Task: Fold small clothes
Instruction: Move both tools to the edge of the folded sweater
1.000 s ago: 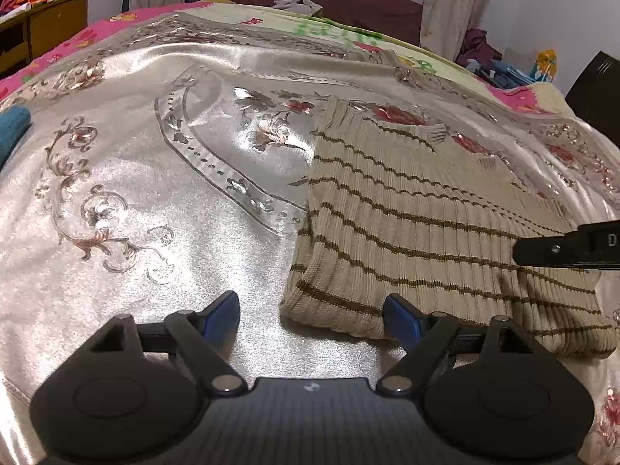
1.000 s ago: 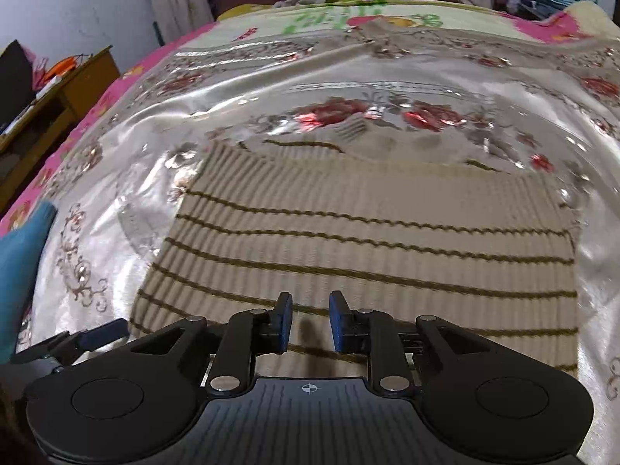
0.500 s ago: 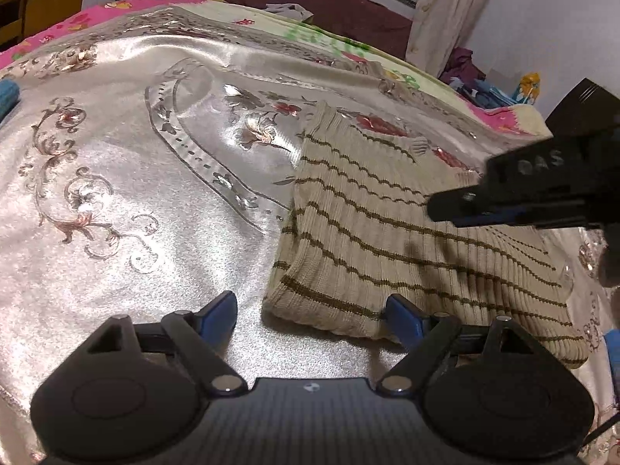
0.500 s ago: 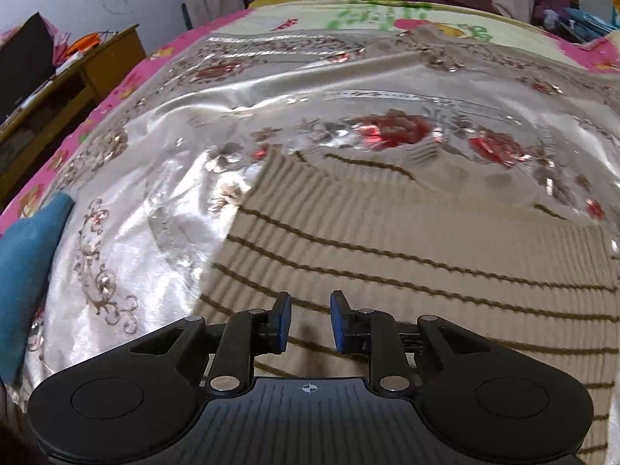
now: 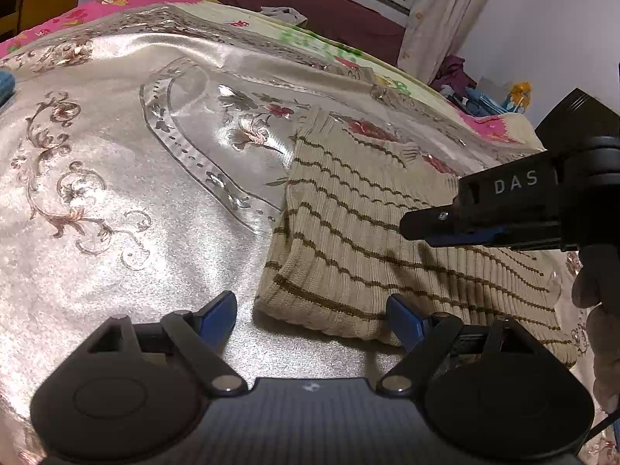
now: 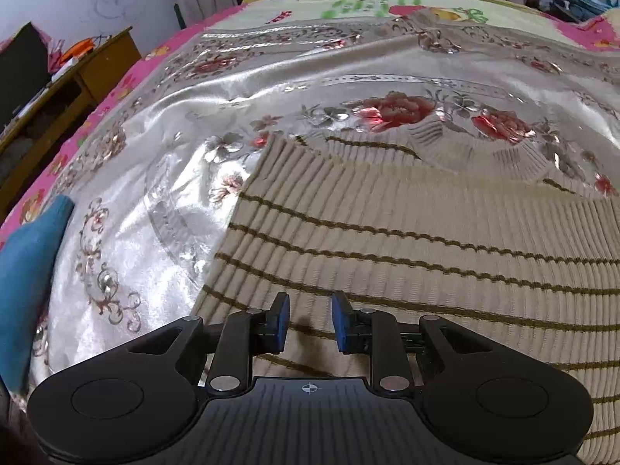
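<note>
- Since a second ago my right gripper (image 6: 308, 321) has risen off the sweater (image 6: 426, 255) and its blue pads have drawn apart from a narrow slit to a clear gap; in the left wrist view its black body has come up from the right edge to hang over the sweater's middle.
- My left gripper (image 5: 312, 312) has kept its fingers spread wide, holding nothing, low over the satin bedspread (image 5: 116, 193).
- The sweater's near left corner lies between my left fingertips, with the right pad (image 5: 403, 319) against its near hem; I cannot tell if it touches.
- My right gripper (image 5: 465, 228) hovers above the knit, fingers parted around nothing, casting a shadow on the ribs below.
- I count 1 sweater, beige ribbed knit with thin brown stripes, folded into a flat rectangle, and 2 grippers.
- 1 blue cloth (image 6: 27, 271) lies well apart at the bedspread's left edge.
- The sweater's long axis runs left to right across me, stripes along it, ribs crossing it; its neckline (image 6: 476, 147) points away toward the far end of the bed.
</note>
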Tool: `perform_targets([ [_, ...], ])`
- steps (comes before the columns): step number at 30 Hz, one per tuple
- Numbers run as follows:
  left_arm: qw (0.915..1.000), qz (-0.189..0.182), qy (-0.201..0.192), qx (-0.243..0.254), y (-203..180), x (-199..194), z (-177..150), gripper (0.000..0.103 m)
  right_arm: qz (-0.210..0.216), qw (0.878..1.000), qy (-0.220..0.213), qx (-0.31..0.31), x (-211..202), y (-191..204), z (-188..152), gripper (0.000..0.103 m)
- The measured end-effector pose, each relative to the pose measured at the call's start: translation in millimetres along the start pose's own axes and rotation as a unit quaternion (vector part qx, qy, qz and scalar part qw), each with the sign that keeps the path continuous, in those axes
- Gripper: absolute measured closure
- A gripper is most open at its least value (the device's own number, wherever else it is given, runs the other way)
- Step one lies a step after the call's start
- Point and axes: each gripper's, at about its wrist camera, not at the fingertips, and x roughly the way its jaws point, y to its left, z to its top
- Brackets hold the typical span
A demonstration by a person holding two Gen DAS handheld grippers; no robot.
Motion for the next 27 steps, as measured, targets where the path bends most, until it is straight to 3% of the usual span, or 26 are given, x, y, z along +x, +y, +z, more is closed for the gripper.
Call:
perform_targets([
  [7, 0.9996, -0.021, -0.002, -0.02, 1.3, -0.4, -0.4, 0.015, -0.001, 1.0, 0.002, 0.007, 4.6, -5.0, 14.5, 0.073],
  [17, 0.9979, -0.053, 0.001, -0.038, 3.6, 1.8, 1.3, 0.014, 0.014, 0.999, 0.025, -0.021, 29.4, 28.8, 43.6, 0.068],
  [27, 0.9978, -0.054, -0.008, -0.038, 3.0, 1.4, -2.4, 0.013, 0.008, 0.997, 0.065, -0.048, 55.3, 49.7, 55.1, 0.06],
])
